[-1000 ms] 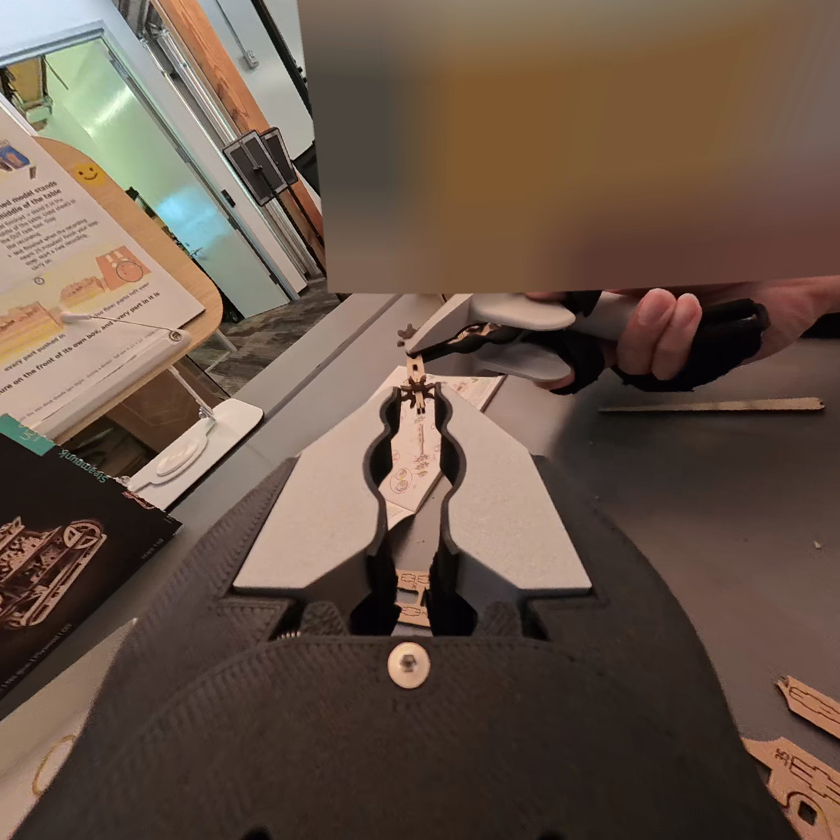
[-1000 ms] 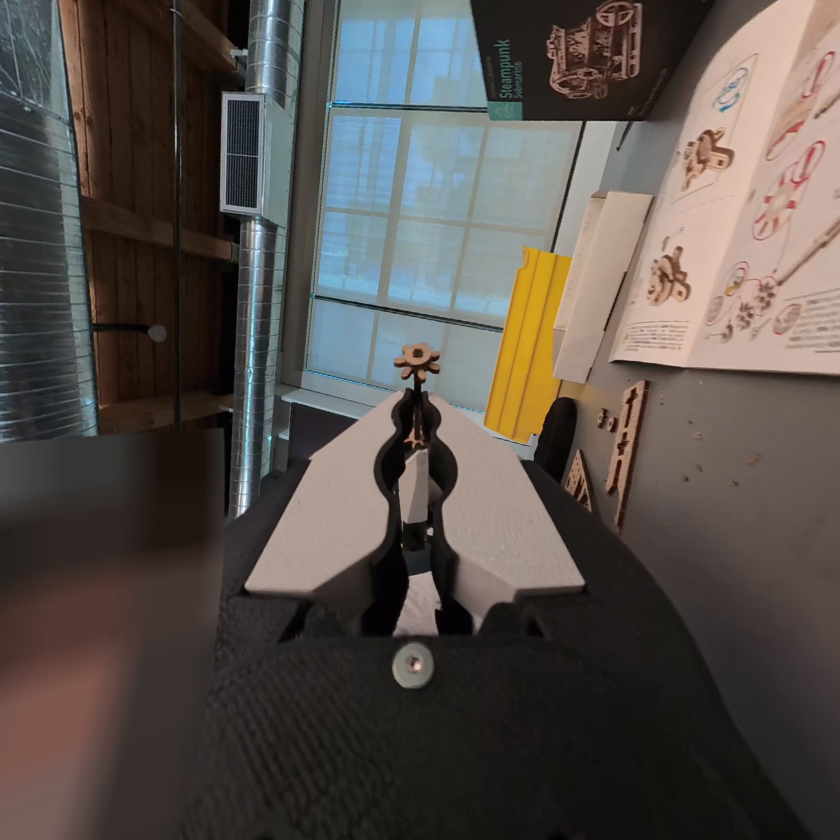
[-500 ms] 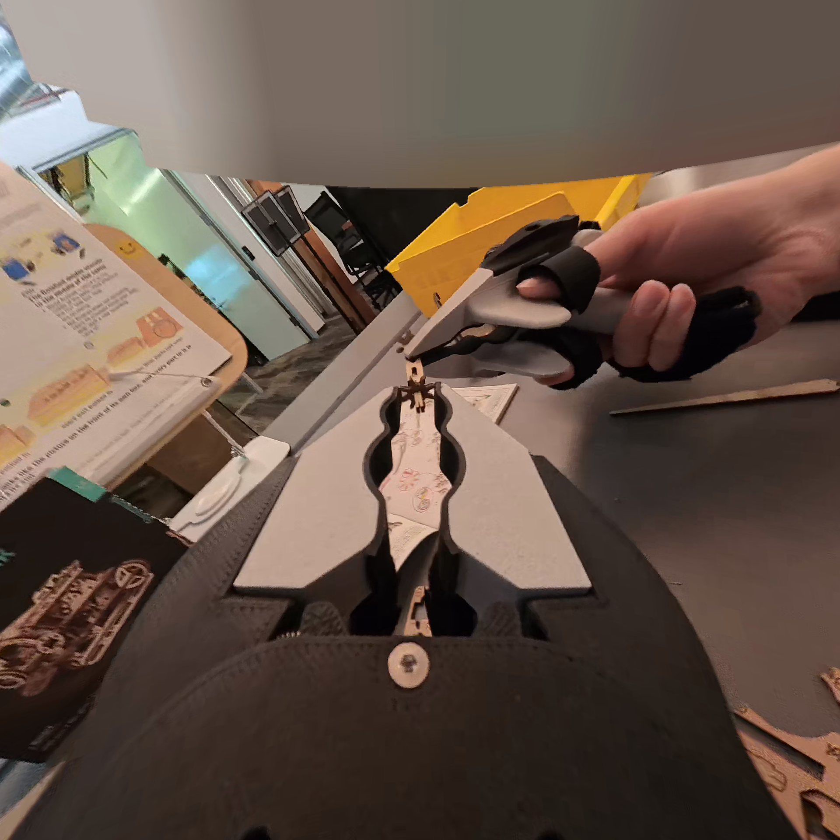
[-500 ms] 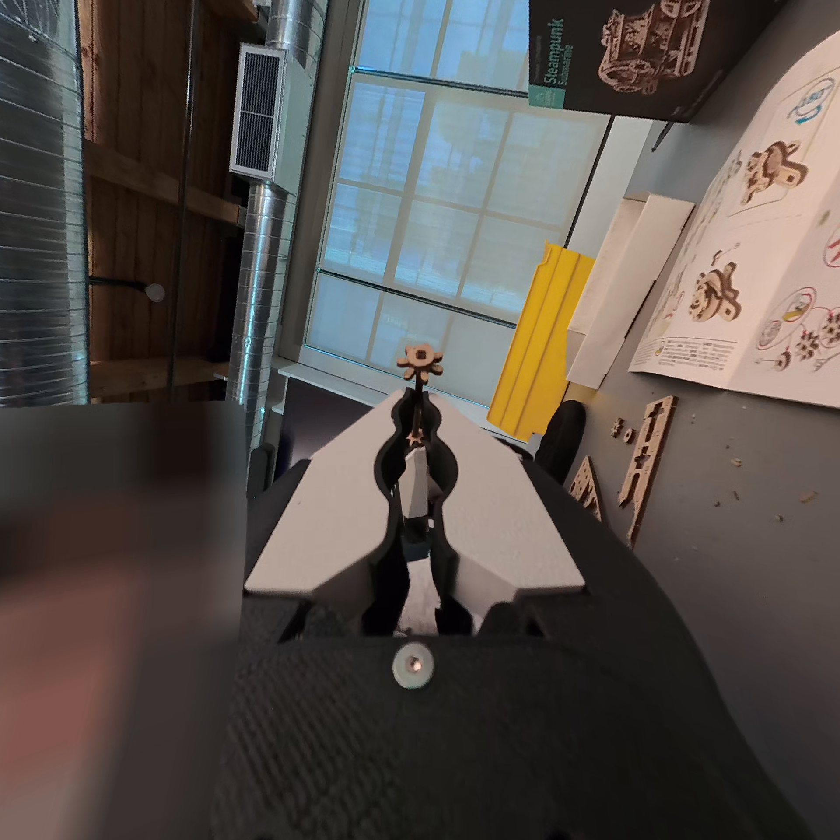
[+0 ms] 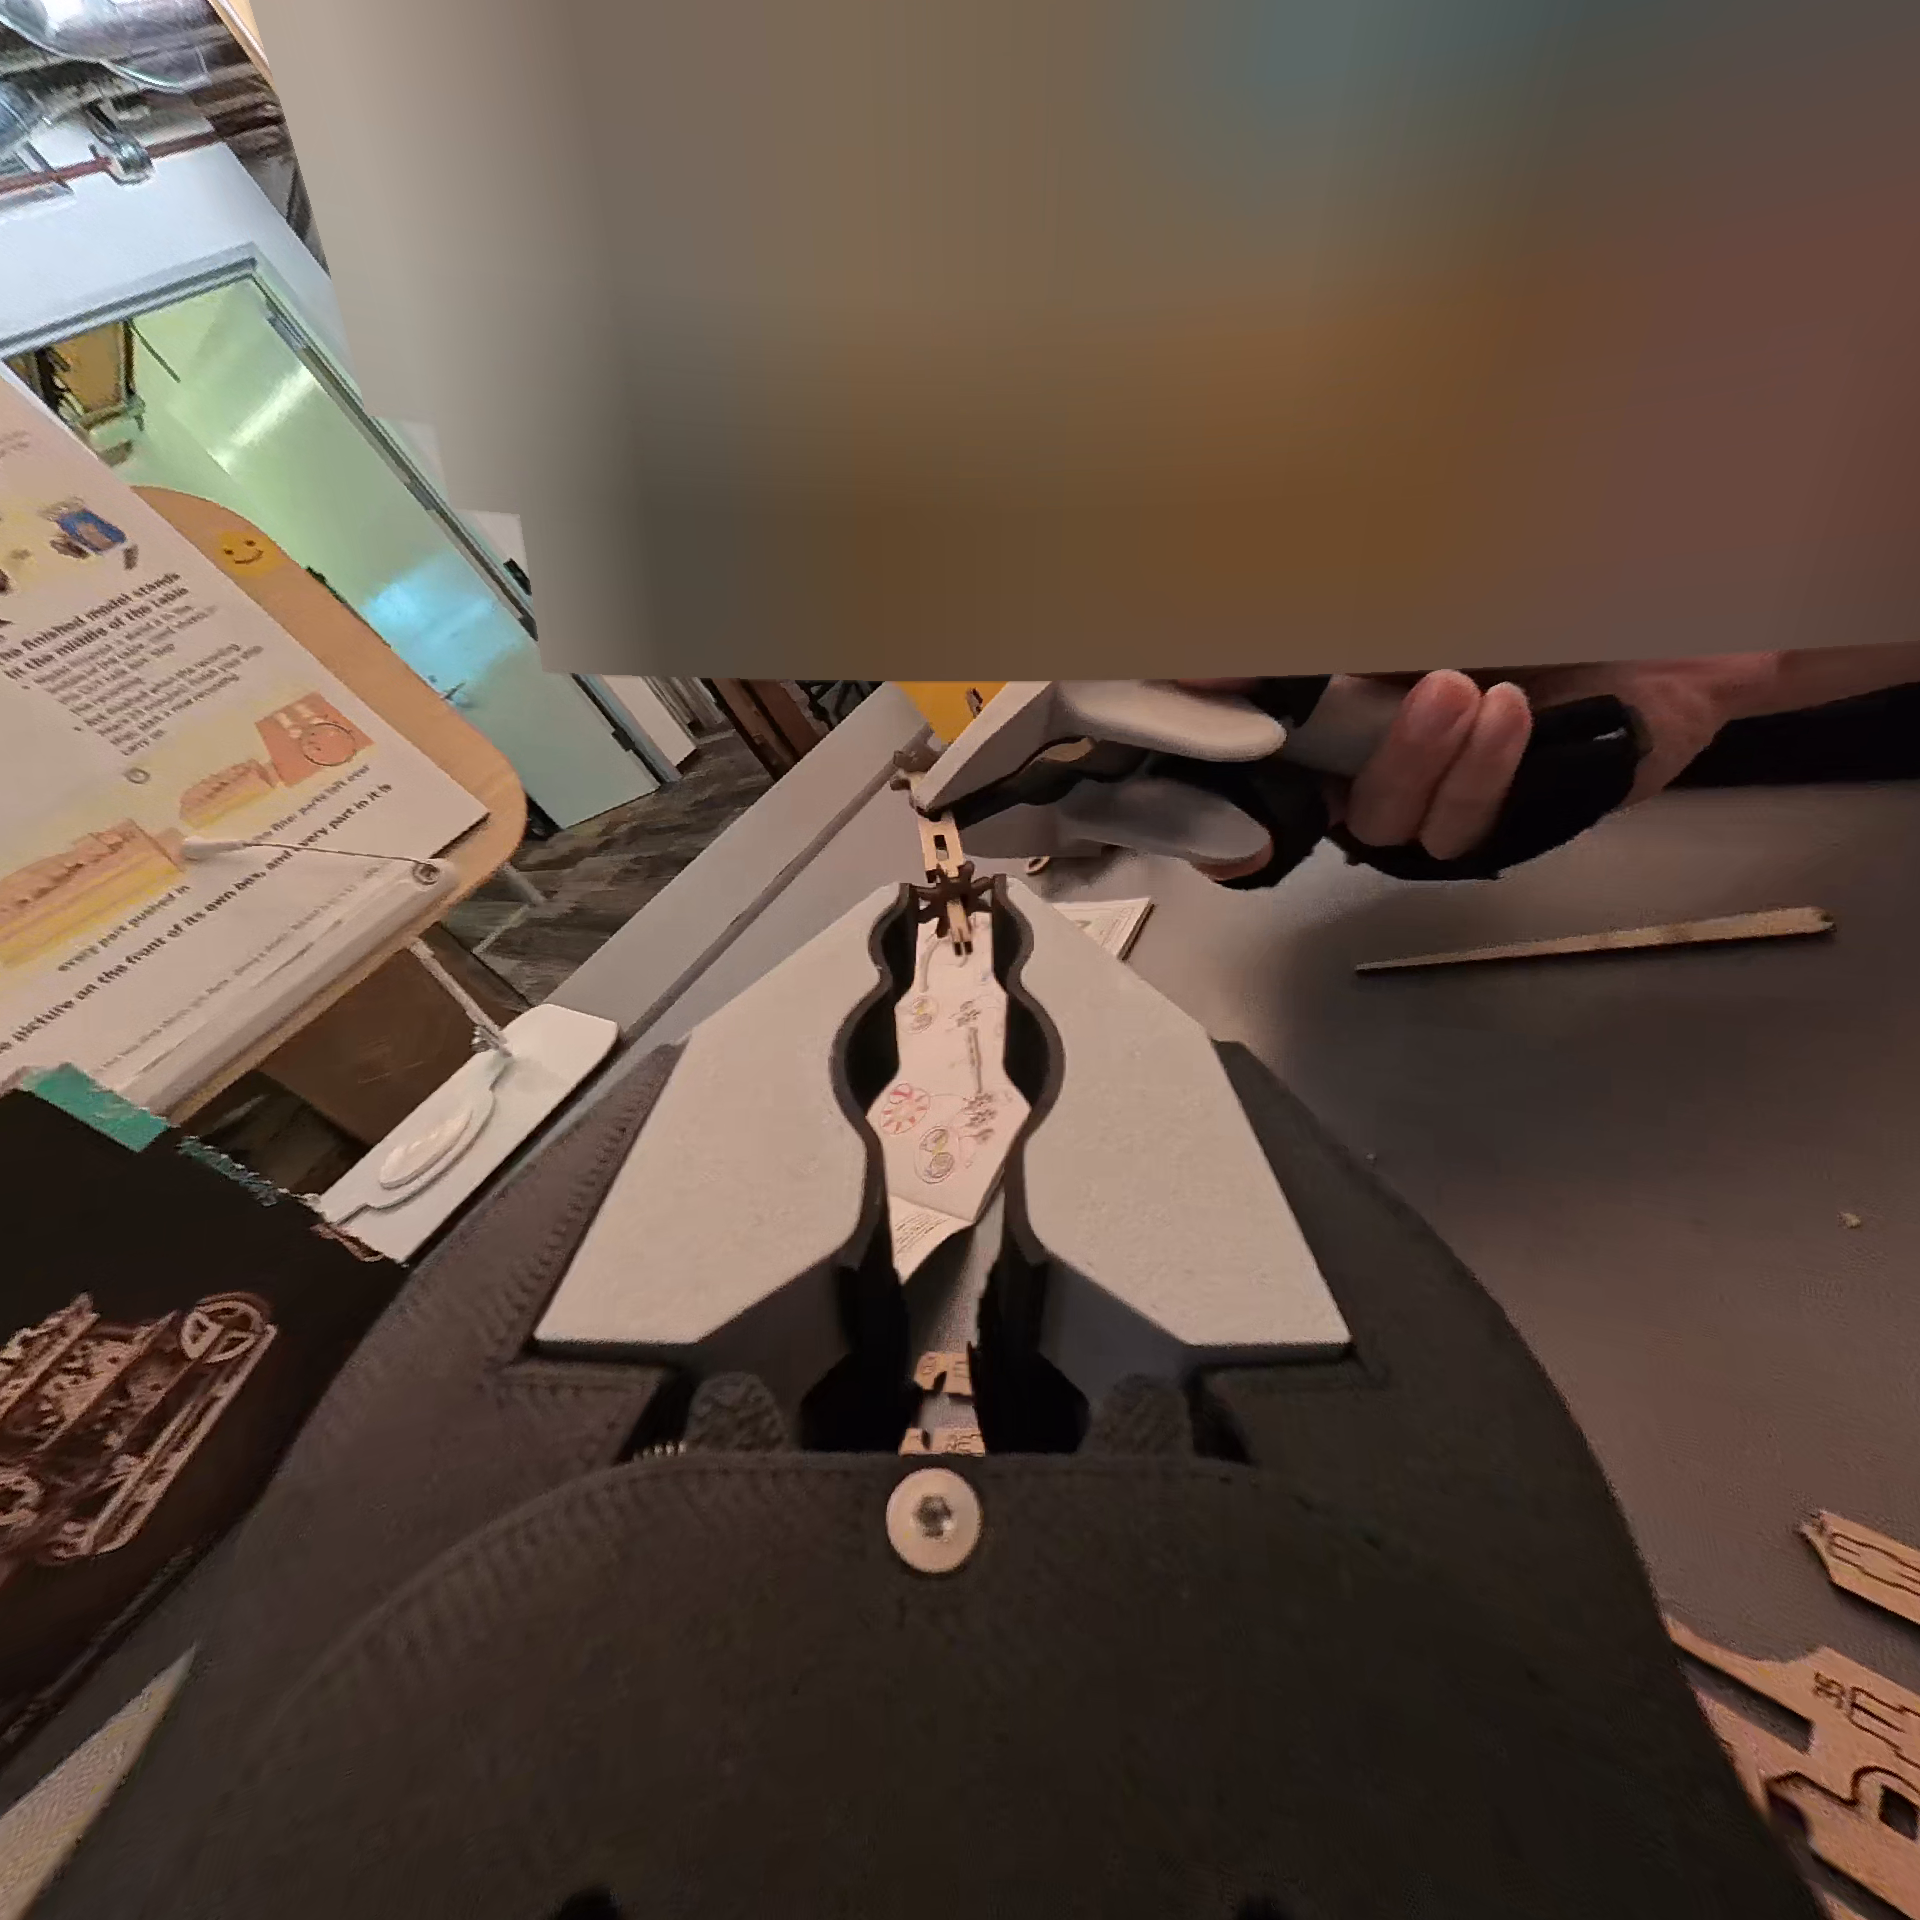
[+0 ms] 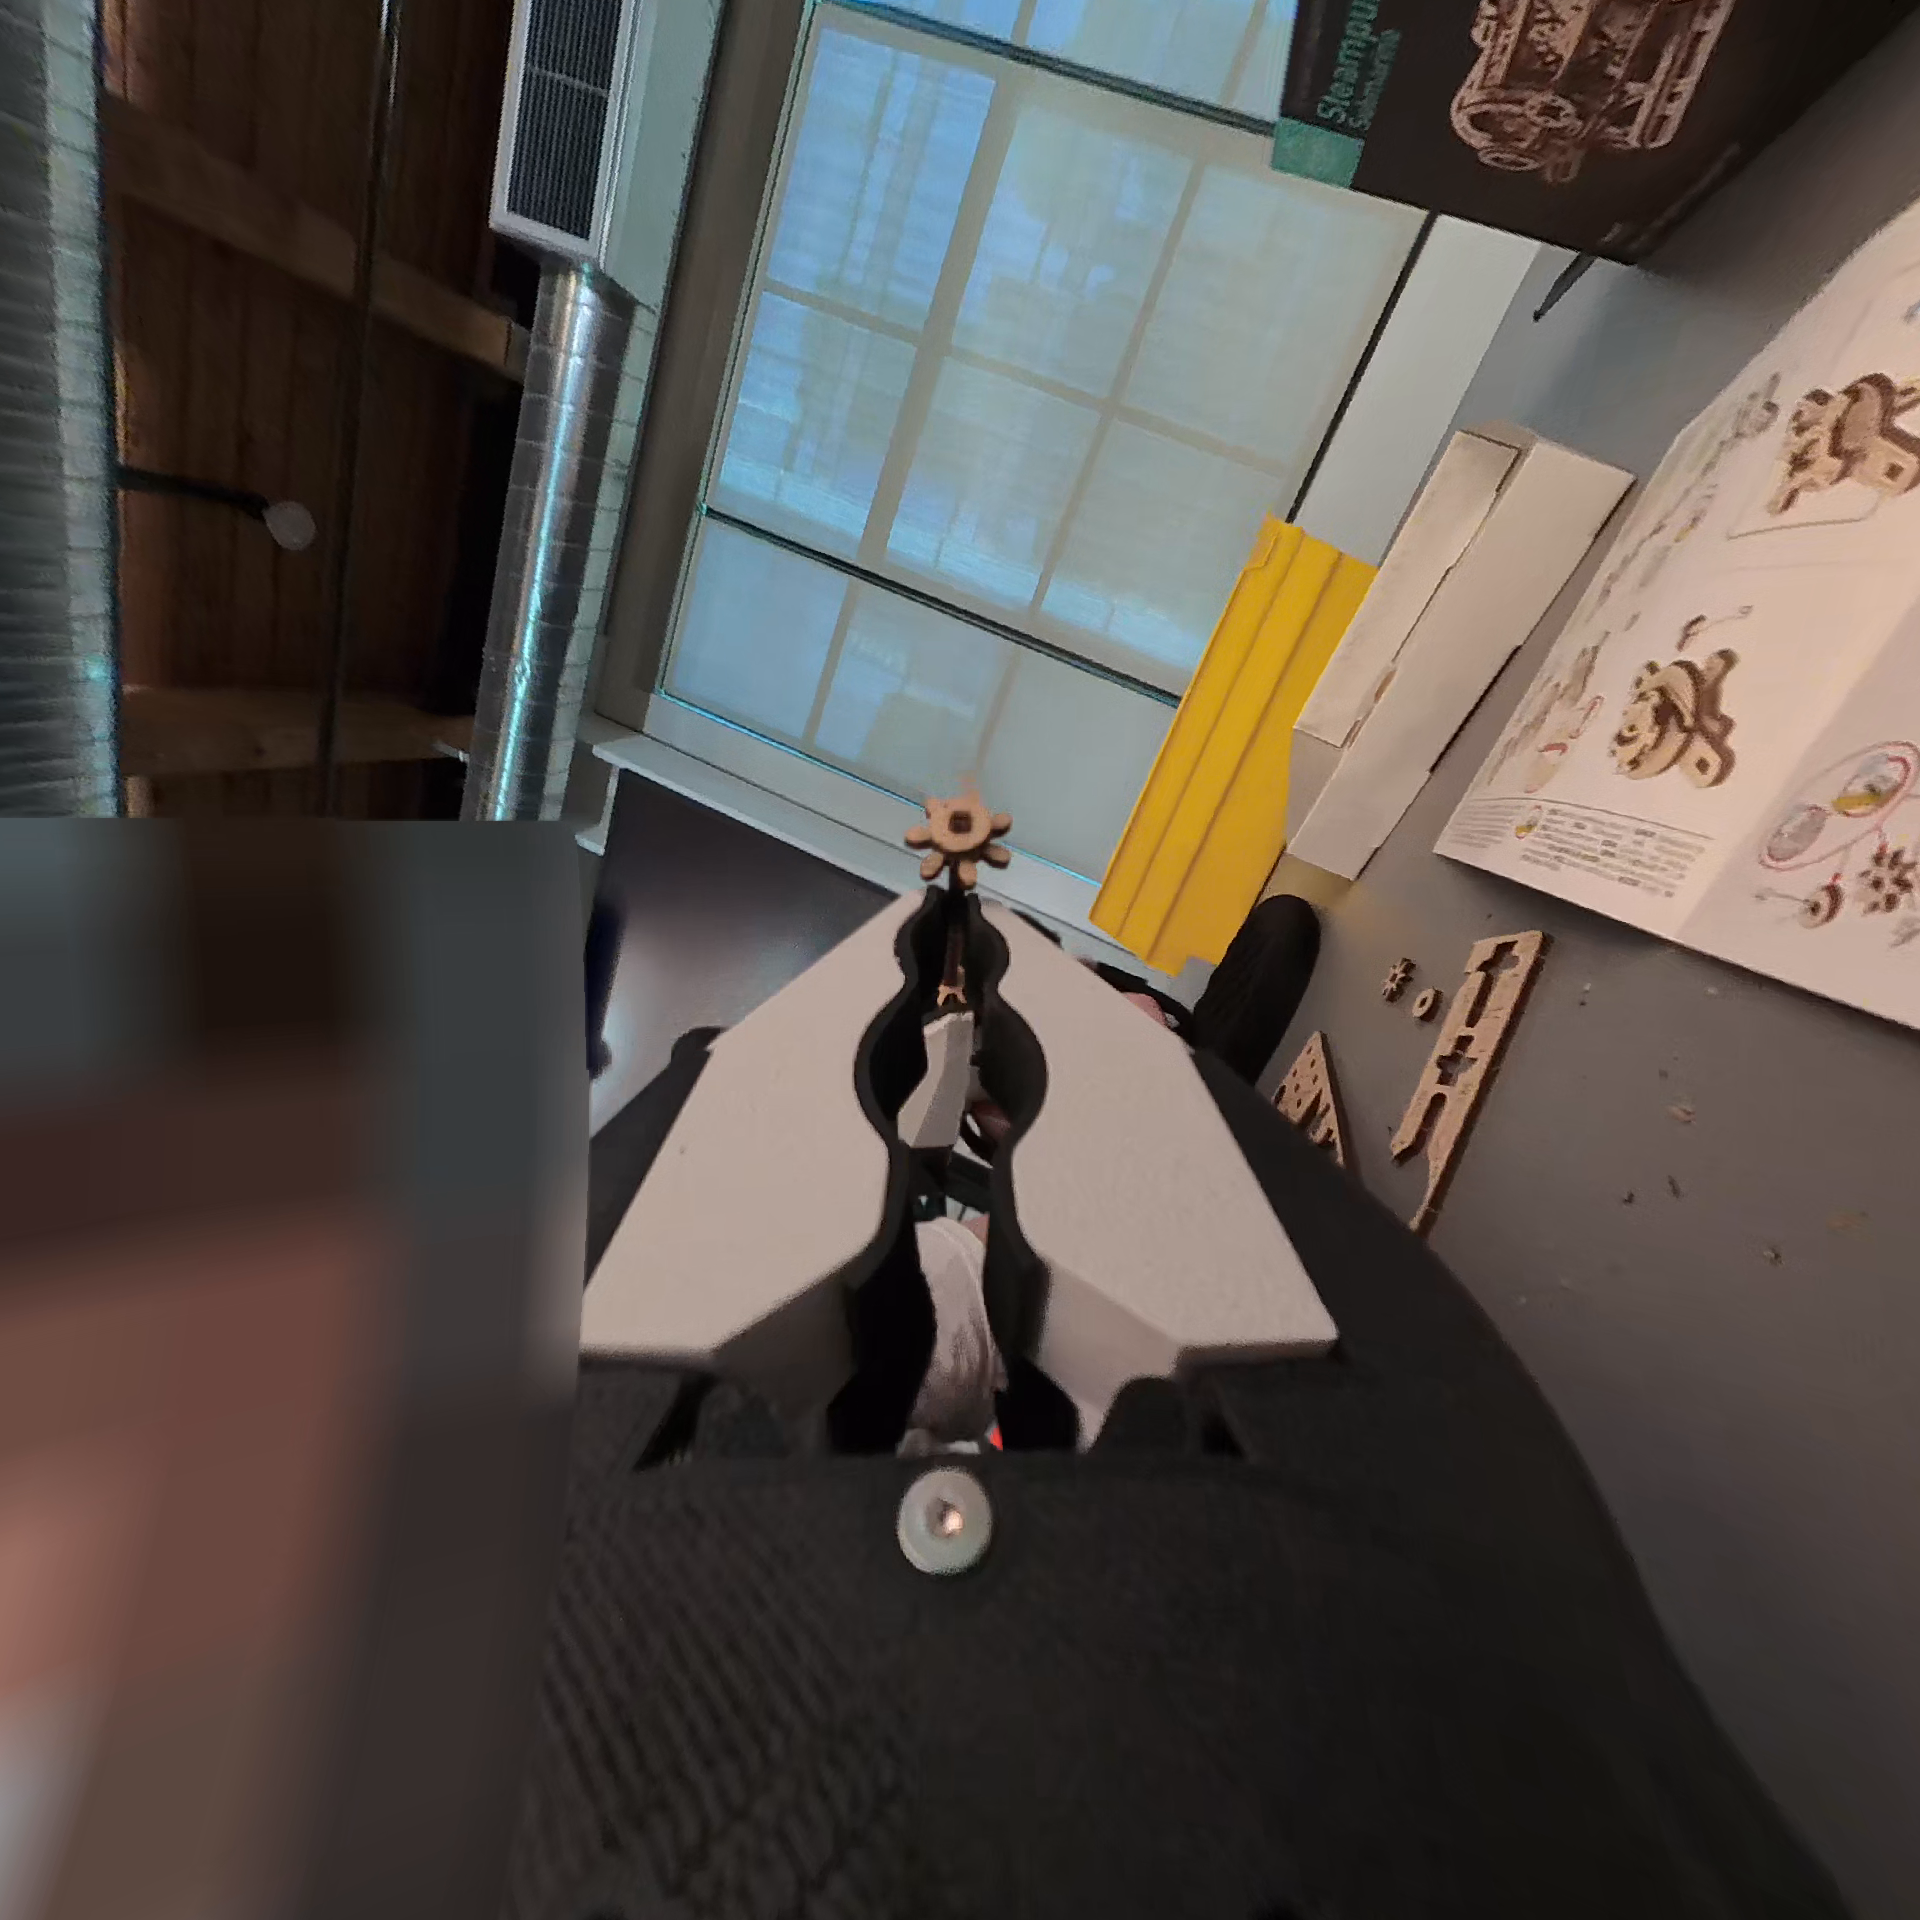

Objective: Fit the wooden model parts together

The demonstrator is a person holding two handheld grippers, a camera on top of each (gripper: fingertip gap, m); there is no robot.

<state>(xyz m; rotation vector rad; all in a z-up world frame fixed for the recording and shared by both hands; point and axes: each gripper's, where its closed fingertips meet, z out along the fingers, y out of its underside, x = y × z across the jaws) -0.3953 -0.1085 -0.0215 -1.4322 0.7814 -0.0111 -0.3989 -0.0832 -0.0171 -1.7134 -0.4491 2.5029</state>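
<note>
My left gripper [image 5: 948,902] is shut on a small dark wooden gear [image 5: 940,896], held above the grey table [image 5: 1558,1195]. A thin slotted wooden pin [image 5: 938,840] runs from the gear's hub up to my right gripper [image 5: 920,802], which a hand holds from the right. In the right wrist view my right gripper [image 6: 951,909] is shut on that pin [image 6: 950,966]. A light wooden gear [image 6: 956,836] sits on the pin's far end, beyond the tips. One white finger [image 6: 940,1081] of the left gripper shows through the gap.
An instruction sheet [image 6: 1714,727] lies on the table, with punched wooden frets [image 6: 1465,1060] beside it and more [image 5: 1829,1745] near me. A wooden strip [image 5: 1590,940] lies to the right. A dark model box [image 5: 114,1382], a page stand [image 5: 208,790] and a yellow bin [image 6: 1236,748] stand around. My left and right fingertips are right by each other.
Both grippers have tilted and shifted a little while staying shut. The pin stays in the dark gear's hub, and its end now shows just past the gear.
</note>
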